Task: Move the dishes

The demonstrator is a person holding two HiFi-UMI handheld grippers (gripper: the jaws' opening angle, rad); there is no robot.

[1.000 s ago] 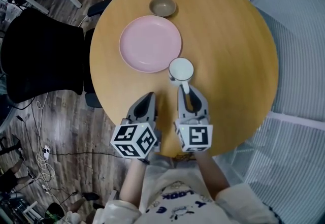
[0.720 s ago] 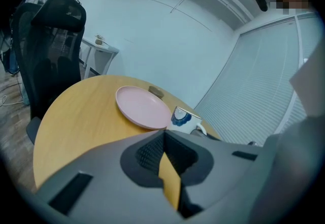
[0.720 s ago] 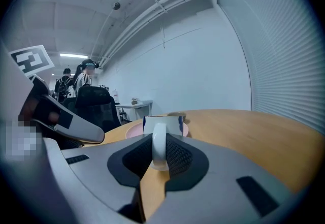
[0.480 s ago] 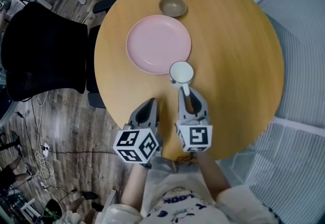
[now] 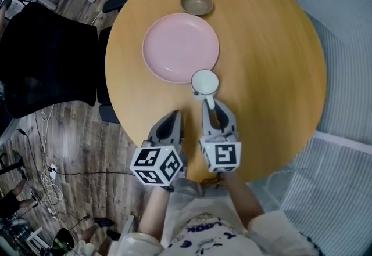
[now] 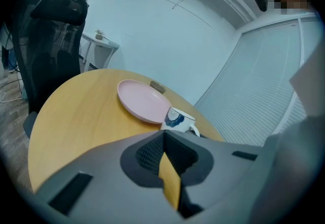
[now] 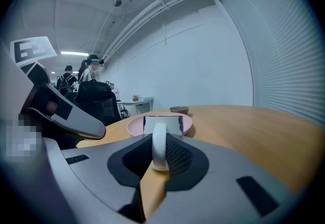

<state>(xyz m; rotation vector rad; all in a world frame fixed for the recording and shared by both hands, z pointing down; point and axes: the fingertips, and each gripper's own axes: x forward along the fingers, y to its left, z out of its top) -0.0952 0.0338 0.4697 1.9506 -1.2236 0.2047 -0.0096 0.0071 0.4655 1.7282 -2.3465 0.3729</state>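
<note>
The mug [image 5: 205, 82] stands upright, its long axis vertical and its round mouth facing straight up at the head view. Its handle [image 5: 210, 100] points back toward the person, away from the desk's middle, and the loop stands on edge in line with the right claw [image 5: 213, 108].

That claw's jaws stand narrow and pinch the handle from both sides; in the right gripper view the white loop rises between the dark ribbed pads, with the mug's body just past them. The mug is white and glossy, empty inside, with a blue pattern on its side that shows in the left gripper view. It sits just beside the near right rim of the pink plate [image 5: 181, 47] — touching or a hair apart, I cannot tell. Whether its base rests on the desk [image 5: 267, 63] or hangs just above it is also unclear, since the claw bodies hide its foot.

The plate lies flat and empty, round, with a shallow raised rim. Beyond it, near the far edge of the round wooden desk, sits a small brown bowl [image 5: 196, 3], upright and apart from the plate.

The left claw [image 5: 172, 116] hovers at the desk's near edge, just left of the right one, its jaws pressed together on nothing. It points the same way — toward the plate. A black chair [image 5: 46, 57] stands off the desk's left side.
</note>
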